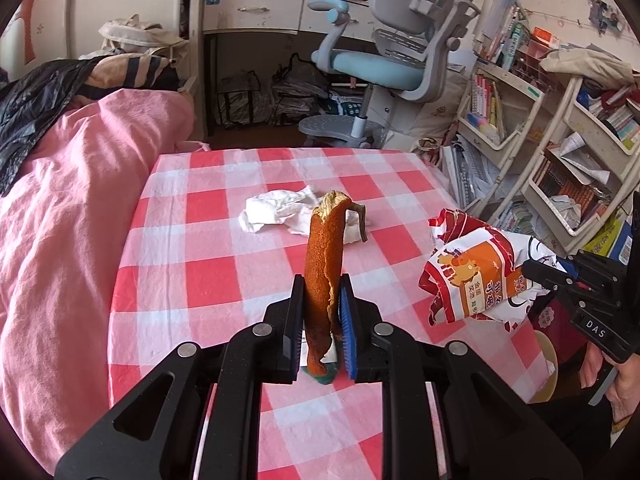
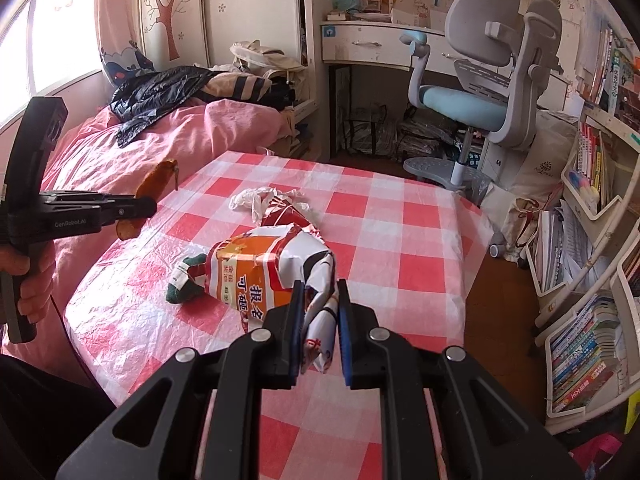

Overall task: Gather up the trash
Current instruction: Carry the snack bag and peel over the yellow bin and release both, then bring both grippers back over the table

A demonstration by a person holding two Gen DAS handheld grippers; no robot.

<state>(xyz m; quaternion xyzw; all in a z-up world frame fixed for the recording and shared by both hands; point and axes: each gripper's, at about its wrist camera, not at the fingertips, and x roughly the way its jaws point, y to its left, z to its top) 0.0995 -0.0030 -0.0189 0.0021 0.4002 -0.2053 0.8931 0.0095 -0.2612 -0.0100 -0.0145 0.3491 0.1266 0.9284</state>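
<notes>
My left gripper (image 1: 320,284) is shut on a brown banana peel (image 1: 323,256) that stands upright between the jaws above the checked table (image 1: 192,280). From the right wrist view it shows at the left (image 2: 154,206) with the peel (image 2: 154,184). My right gripper (image 2: 318,292) is shut on a crumpled orange-and-white snack bag (image 2: 264,268), seen at the right in the left wrist view (image 1: 476,276). A crumpled white tissue (image 1: 280,210) lies mid-table, also in the right wrist view (image 2: 254,198). A small green-and-white wrapper (image 2: 186,280) lies beside the bag.
A bed with pink bedding (image 1: 68,208) borders the table on the left. A grey-blue desk chair (image 1: 384,64) and a desk (image 1: 256,12) stand beyond. Bookshelves (image 1: 560,152) crowd the right side.
</notes>
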